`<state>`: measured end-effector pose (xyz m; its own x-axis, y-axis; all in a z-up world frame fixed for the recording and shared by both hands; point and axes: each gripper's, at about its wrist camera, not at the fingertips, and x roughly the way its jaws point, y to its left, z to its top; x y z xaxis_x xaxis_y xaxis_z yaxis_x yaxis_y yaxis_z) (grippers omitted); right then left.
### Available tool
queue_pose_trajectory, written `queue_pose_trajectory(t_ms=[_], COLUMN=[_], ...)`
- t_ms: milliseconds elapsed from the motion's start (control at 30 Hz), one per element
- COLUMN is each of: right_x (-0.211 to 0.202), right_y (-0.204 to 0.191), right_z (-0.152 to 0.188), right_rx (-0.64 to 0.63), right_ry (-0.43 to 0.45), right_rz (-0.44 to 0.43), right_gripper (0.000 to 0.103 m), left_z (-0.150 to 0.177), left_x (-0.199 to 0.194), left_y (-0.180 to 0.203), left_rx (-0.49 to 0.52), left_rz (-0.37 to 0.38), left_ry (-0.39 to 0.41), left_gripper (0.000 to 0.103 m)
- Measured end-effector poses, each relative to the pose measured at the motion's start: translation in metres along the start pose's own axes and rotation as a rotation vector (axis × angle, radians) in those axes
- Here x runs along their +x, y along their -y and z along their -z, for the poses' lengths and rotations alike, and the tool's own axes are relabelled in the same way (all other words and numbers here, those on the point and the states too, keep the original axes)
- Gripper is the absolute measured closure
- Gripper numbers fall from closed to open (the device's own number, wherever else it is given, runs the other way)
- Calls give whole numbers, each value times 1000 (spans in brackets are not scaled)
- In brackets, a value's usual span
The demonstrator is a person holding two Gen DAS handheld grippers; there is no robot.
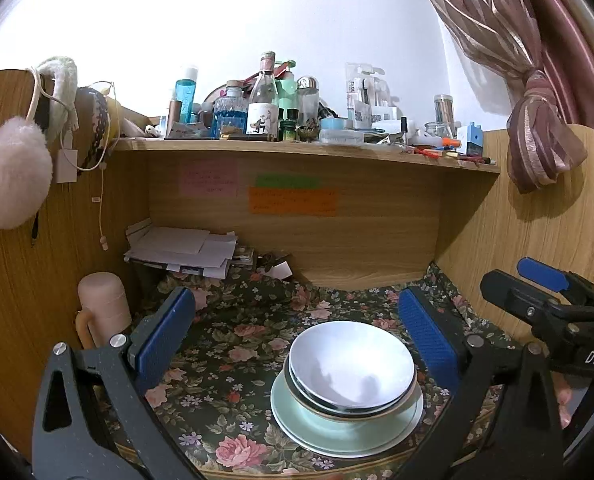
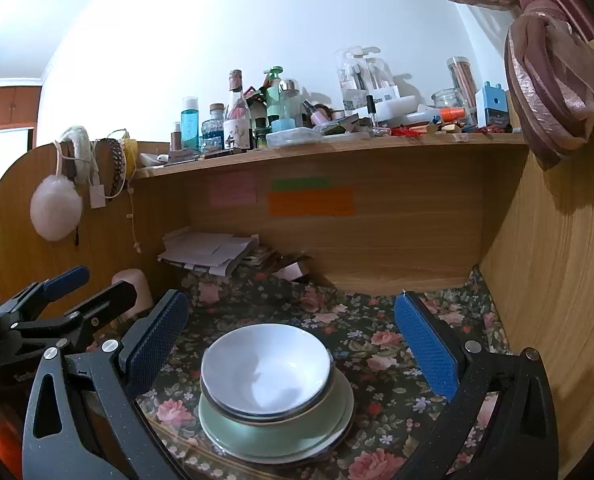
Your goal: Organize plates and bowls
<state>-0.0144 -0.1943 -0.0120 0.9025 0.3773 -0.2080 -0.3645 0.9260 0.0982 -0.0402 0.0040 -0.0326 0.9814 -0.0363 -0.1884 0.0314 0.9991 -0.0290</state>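
A stack of dishes sits on the floral tablecloth near the desk's front edge: white bowls (image 1: 351,364) nested on top of pale green plates (image 1: 347,430). The same bowls (image 2: 267,368) and green plates (image 2: 277,434) show in the right wrist view. My left gripper (image 1: 297,340) is open and empty, its blue pads wide apart, above and behind the stack. My right gripper (image 2: 293,344) is open and empty too, its pads either side of the stack and clear of it. The right gripper also shows at the right edge of the left wrist view (image 1: 545,300).
A pink cup (image 1: 103,308) stands at the left wall. A pile of papers (image 1: 185,250) lies at the back left under the shelf. The wooden shelf (image 1: 297,150) above is crowded with bottles. Wooden side walls close in the desk. A curtain (image 1: 537,136) hangs at right.
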Motion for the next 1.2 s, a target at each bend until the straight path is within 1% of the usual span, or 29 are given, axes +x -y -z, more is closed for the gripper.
queue_pose_trajectory(t_ms=[1200], right_x=[7], right_y=[-4], right_z=[-3], right_rx=[-9], right_ry=[12], right_rz=[-26], right_gripper=[0], left_z=[-3], left_x=[9], left_y=[5], left_rx=[10], left_rz=[22], left_ry=[-1], left_gripper=[0])
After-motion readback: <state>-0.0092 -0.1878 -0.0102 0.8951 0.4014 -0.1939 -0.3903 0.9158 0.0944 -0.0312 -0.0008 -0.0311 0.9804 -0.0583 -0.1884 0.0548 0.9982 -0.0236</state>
